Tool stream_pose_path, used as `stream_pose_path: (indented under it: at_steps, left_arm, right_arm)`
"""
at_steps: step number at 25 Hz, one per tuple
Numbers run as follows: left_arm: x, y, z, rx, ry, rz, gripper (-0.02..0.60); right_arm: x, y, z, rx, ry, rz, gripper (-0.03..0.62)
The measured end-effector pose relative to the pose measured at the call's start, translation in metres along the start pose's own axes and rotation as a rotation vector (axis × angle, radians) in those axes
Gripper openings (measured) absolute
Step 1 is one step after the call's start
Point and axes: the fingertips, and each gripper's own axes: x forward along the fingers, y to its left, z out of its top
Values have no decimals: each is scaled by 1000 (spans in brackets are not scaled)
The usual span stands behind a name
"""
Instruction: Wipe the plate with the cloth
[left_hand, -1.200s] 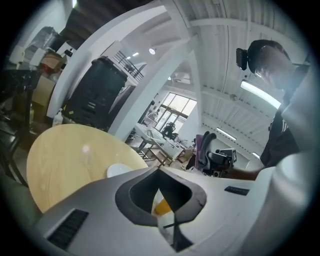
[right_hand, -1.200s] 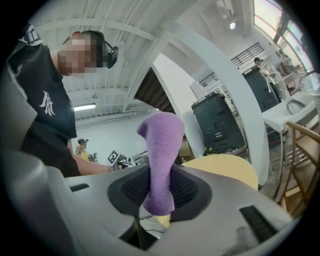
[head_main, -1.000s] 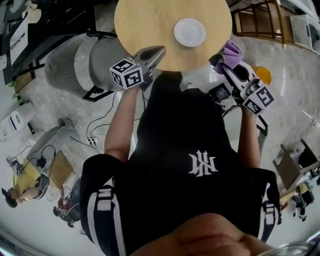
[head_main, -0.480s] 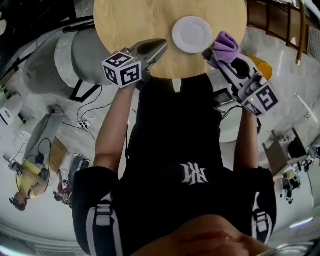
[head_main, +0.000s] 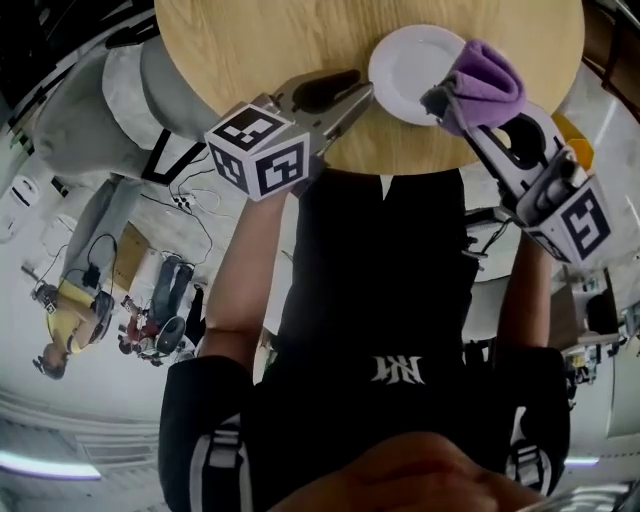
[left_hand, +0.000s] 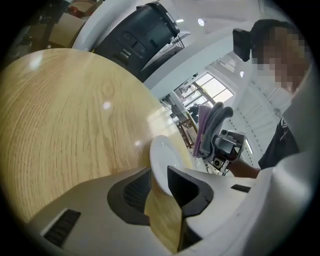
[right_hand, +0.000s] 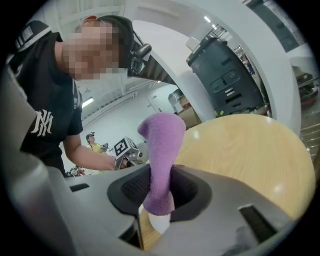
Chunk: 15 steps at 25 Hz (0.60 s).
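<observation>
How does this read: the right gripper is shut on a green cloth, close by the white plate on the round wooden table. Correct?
Not quite. The cloth is purple, not green, as the right gripper view shows. The rest stands: the right gripper is shut on it, close by the white plate on the round wooden table.

Lighting bright and even, from ceiling lamps and windows; small glare spots on desk (left_hand: 65, 125); plate (head_main: 410, 65) nearly washed out; fisheye bending, dark corners.
</observation>
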Motion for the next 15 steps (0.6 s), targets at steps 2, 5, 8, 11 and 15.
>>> stream_pose_path:
  at_steps: [2, 5, 8, 11, 15]
  left_arm:
    - [-3, -13, -4, -9, 28, 7, 115]
    - [10, -31, -1, 7, 67, 43, 117]
    - [22, -37, -5, 31, 99, 91, 103]
    - [27, -42, -2, 20, 97, 89, 84]
    - [27, -43, -2, -5, 77, 104, 49]
  right_arm:
    - [-6, 8, 1, 27, 15, 7, 100]
    - [-28, 3, 1, 48, 28, 11, 100]
    - [-41, -2, -2, 50, 22, 23, 100]
    - [-40, -8, -2, 69, 35, 22, 100]
    - [-23, -15, -9, 168, 95, 12, 100]
